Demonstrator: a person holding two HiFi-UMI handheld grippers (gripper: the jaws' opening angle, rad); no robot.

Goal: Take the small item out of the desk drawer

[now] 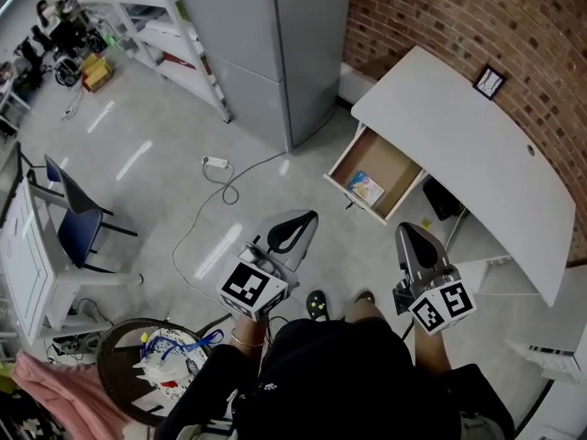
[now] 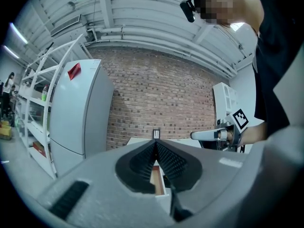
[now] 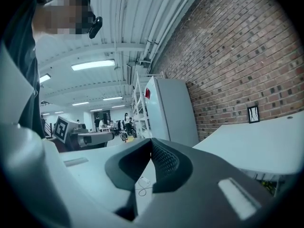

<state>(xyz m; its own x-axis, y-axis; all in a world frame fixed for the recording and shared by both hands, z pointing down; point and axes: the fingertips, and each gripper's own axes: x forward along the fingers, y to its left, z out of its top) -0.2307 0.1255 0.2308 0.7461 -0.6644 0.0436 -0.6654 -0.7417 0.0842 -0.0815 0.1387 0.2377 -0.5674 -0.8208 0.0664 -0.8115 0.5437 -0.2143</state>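
The white desk (image 1: pixel 477 154) stands against the brick wall, its wooden drawer (image 1: pixel 400 174) pulled open towards me. Inside it lies a small colourful flat item (image 1: pixel 366 188). My left gripper (image 1: pixel 305 218) is shut and empty, held level a short way in front of the drawer. To its right, beside the desk's front edge, my right gripper (image 1: pixel 404 231) is shut too and holds nothing. In the left gripper view the shut jaws (image 2: pixel 155 144) point at the desk, and the drawer (image 2: pixel 156 179) shows below them. The right gripper view has its shut jaws (image 3: pixel 151 142) aimed past the desk top (image 3: pixel 256 146).
A tall grey cabinet (image 1: pixel 275 44) stands left of the desk. A power strip with cable (image 1: pixel 216 163) lies on the floor. A blue chair (image 1: pixel 78 218) and a round table (image 1: pixel 115 356) with clutter are at the left. A small framed picture (image 1: pixel 490 82) sits on the desk.
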